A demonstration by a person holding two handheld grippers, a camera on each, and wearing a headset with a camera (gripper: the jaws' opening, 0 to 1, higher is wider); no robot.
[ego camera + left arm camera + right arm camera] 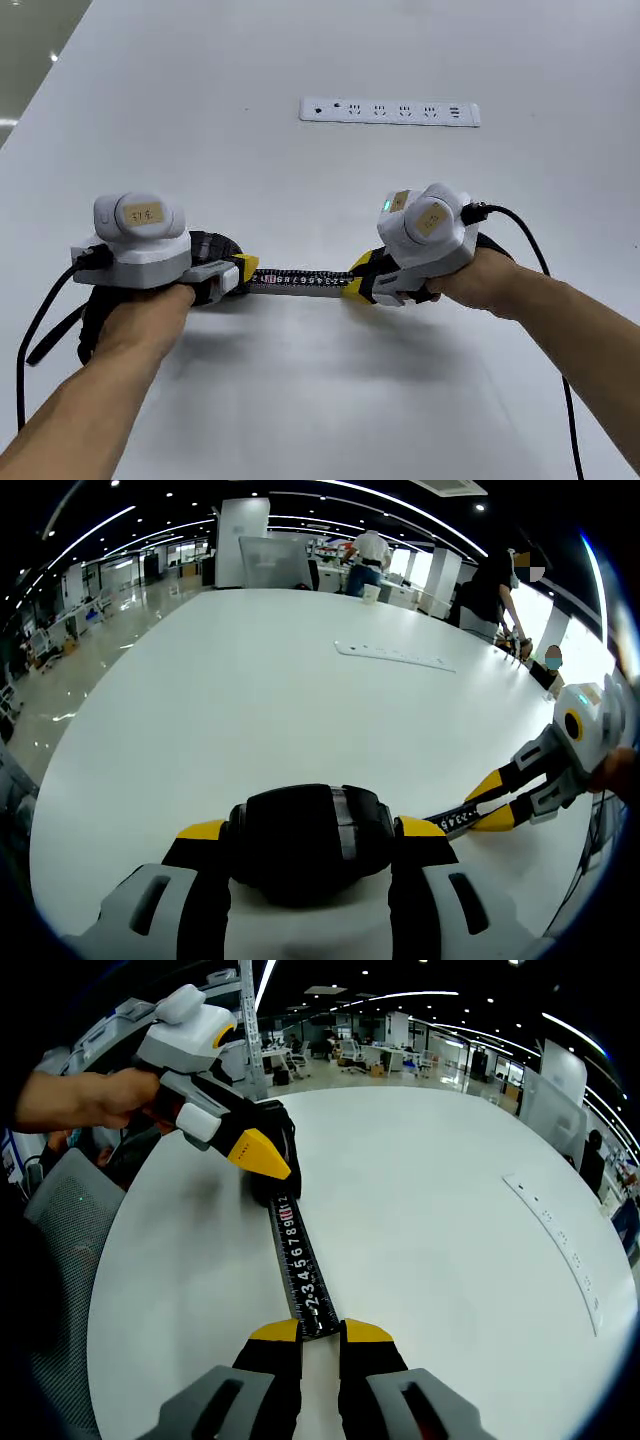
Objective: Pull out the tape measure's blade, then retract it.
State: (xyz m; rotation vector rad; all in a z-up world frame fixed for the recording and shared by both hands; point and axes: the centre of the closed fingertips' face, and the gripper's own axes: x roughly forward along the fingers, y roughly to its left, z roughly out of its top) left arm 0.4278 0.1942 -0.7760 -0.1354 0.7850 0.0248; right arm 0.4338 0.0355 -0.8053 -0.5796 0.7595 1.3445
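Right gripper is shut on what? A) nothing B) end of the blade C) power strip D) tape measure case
B: the right gripper pinches the end of the blade, while the left gripper clamps the tape measure case.

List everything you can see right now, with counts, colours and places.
case: 1, black, between left gripper's jaws
blade: 1, black with white numerals, stretched from case to right gripper
power strip: 1, white, on table beyond the grippers
table: 1, white, under everything
cables: 2, black, one from each gripper
people: at least two, white top and dark top, past table's far end
left gripper: 1, white with yellow tips, shut on case
right gripper: 1, same colours, shut on blade
hands: 2, one on each gripper
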